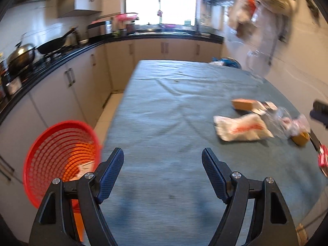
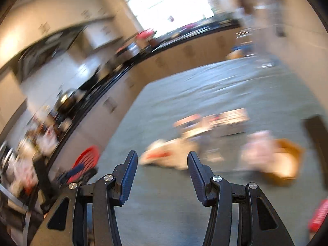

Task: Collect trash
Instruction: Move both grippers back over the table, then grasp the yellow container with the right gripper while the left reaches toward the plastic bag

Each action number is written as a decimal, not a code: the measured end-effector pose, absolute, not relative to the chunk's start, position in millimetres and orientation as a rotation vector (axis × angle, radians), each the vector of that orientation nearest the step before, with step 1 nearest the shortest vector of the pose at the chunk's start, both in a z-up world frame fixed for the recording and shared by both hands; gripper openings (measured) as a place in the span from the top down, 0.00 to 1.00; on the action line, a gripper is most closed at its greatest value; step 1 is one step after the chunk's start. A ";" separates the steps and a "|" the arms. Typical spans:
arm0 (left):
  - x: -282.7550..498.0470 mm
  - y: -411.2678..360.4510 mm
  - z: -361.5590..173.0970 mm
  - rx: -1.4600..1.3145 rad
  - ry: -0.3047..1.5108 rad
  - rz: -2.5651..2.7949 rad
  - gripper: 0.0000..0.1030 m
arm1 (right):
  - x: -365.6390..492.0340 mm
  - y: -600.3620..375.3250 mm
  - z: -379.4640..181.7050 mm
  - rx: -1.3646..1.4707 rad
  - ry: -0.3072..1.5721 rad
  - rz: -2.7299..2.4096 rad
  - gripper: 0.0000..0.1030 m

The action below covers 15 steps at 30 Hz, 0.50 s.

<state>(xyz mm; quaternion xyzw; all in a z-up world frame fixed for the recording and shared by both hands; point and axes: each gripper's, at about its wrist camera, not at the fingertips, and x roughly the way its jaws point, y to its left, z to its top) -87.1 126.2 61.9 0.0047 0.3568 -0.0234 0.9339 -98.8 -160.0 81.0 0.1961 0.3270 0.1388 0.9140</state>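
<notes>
A red mesh basket (image 1: 61, 160) stands off the table's left edge; something white lies inside it. It also shows in the right wrist view (image 2: 87, 162). Trash lies on the grey-green tablecloth (image 1: 174, 112) at the right: a white wrapper with red print (image 1: 242, 128), an orange box (image 1: 244, 104), clear crumpled plastic (image 1: 284, 119) and a small brown box (image 1: 300, 139). My left gripper (image 1: 163, 157) is open and empty over the near table. My right gripper (image 2: 162, 164) is open and empty, just short of the white wrapper (image 2: 170, 155); that view is blurred.
A kitchen counter (image 1: 61, 59) with a wok and pots runs along the left and back. A narrow floor gap (image 1: 106, 114) separates it from the table. Bags hang on the right wall (image 1: 256, 20). A red object (image 1: 324, 157) lies at the table's right edge.
</notes>
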 end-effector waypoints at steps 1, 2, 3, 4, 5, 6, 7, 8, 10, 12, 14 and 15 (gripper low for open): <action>-86.8 121.0 61.8 0.017 0.730 -0.058 0.25 | -100.5 -180.4 80.7 0.404 0.670 0.207 0.47; -86.3 114.5 61.5 0.025 0.732 -0.070 0.25 | -100.4 -195.1 78.5 0.410 0.675 0.140 0.47; -86.6 108.7 61.2 0.029 0.734 -0.081 0.25 | -99.6 -208.5 74.7 0.423 0.685 0.088 0.47; -85.9 104.6 61.3 0.032 0.736 -0.090 0.25 | -97.4 -221.9 68.8 0.435 0.707 0.037 0.47; -85.6 101.6 61.4 0.036 0.737 -0.096 0.25 | -96.3 -229.9 64.9 0.439 0.721 0.006 0.47; -86.0 98.6 61.2 0.041 0.738 -0.103 0.25 | -94.2 -239.4 58.2 0.447 0.736 -0.039 0.47; -86.4 95.7 60.7 0.047 0.739 -0.109 0.25 | -91.4 -245.8 50.8 0.456 0.759 -0.068 0.47; -86.9 93.3 60.0 0.053 0.740 -0.114 0.25 | -90.2 -251.9 45.3 0.460 0.777 -0.079 0.48; -86.5 91.8 58.3 0.062 0.744 -0.116 0.25 | -86.0 -257.3 32.3 0.471 0.817 -0.094 0.50; -85.1 92.6 55.7 0.063 0.752 -0.119 0.25 | -80.9 -258.7 22.8 0.463 0.854 -0.119 0.57; -83.8 92.2 54.0 0.060 0.758 -0.121 0.25 | -77.8 -259.9 13.8 0.474 0.876 -0.120 0.60; -83.0 92.5 53.7 0.059 0.760 -0.125 0.25 | -75.3 -258.3 10.2 0.455 0.892 -0.132 0.62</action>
